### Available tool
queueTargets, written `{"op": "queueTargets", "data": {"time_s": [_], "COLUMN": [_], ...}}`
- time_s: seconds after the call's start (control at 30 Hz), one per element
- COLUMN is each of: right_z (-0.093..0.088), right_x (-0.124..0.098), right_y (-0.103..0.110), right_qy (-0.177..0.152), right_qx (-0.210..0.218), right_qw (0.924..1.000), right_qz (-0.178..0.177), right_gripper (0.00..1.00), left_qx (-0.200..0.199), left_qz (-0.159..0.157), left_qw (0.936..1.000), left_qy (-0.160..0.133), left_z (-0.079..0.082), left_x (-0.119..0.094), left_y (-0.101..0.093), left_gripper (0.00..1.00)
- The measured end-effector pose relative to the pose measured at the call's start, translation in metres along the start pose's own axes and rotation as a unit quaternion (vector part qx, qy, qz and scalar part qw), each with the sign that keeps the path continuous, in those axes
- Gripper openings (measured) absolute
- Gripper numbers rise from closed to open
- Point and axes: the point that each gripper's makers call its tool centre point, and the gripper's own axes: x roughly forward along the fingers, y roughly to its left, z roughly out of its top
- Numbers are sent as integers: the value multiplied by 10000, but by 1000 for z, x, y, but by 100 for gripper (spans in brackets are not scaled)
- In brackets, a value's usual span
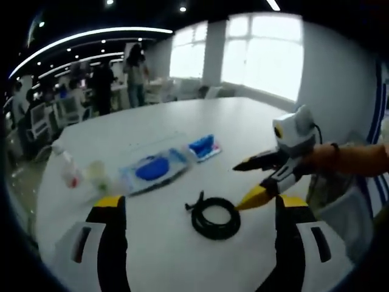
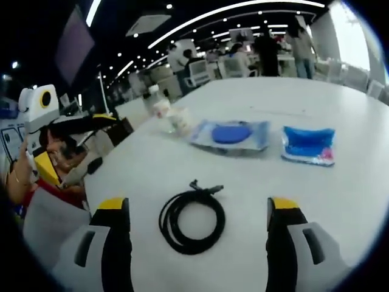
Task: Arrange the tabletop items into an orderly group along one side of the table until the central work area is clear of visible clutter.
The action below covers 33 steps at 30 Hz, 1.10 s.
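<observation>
Coiled black cable [image 2: 192, 219] lies nearest, flat on the white tabletop [image 2: 340, 201], between the right gripper [image 2: 196, 210]'s two fingers [image 2: 115, 243], which stand wide apart with nothing held. Left gripper view: same cable [image 1: 215, 218] sits between the left gripper [image 1: 196, 207]'s fingers [image 1: 112, 237], also spread wide and empty. Right gripper enters this view from the right [image 1: 258, 180], yellow-tipped fingers parted, lower tip just beside the coil; contact cannot be confirmed.

Cable orientation: round coil, so no real long axis; its loose plug end sticks out at the far edge, pointing away toward the packets.

Outward: clear packet with a blue item [image 2: 230, 134], farther on; smaller blue packet [image 2: 309, 145] to its right. Farther left, near the edge, a small bottle [image 2: 159, 107] and a pale cup-like object [image 2: 180, 120], too blurred to name better.

Progress, as judged: early. Items lie loosely spread, cable alone in the near-central area. Left to do: gather everything along one side.
</observation>
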Motion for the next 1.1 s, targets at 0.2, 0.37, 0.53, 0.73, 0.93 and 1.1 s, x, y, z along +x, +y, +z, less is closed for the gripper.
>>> {"op": "queueTargets", "data": {"time_s": [0.2,0.37,0.53,0.73,0.93,1.1], "right_z": [-7,-10,-12,-12,-16,-24], "right_x": [13,24,34,46,55,64], "right_y": [12,10,4,-6,-16,-26], "right_qy": [94,204,283,375,449,573], "right_qx": [-35,-251,-677,-1333,-1666,-1725], "right_qw": [9999,9994,9972,9903,9850,9833], "right_qz": [81,102,129,106,59,25], "right_gripper": [88,81,73,61,49,42], "left_qx": [-26,60,149,90,28,-82], "left_qz": [-50,-29,8,-35,66,129], "left_qw": [10000,9999,9999,10000,10000,9999], "left_qy": [-63,-102,-44,-6,-2,22], "left_z": [-6,-11,-19,-26,-32,-38], "left_x": [-12,-24,-30,-32,-35,-36], "left_y": [-2,-4,-4,-5,5,11], "left_gripper": [99,99,99,99,98,98]}}
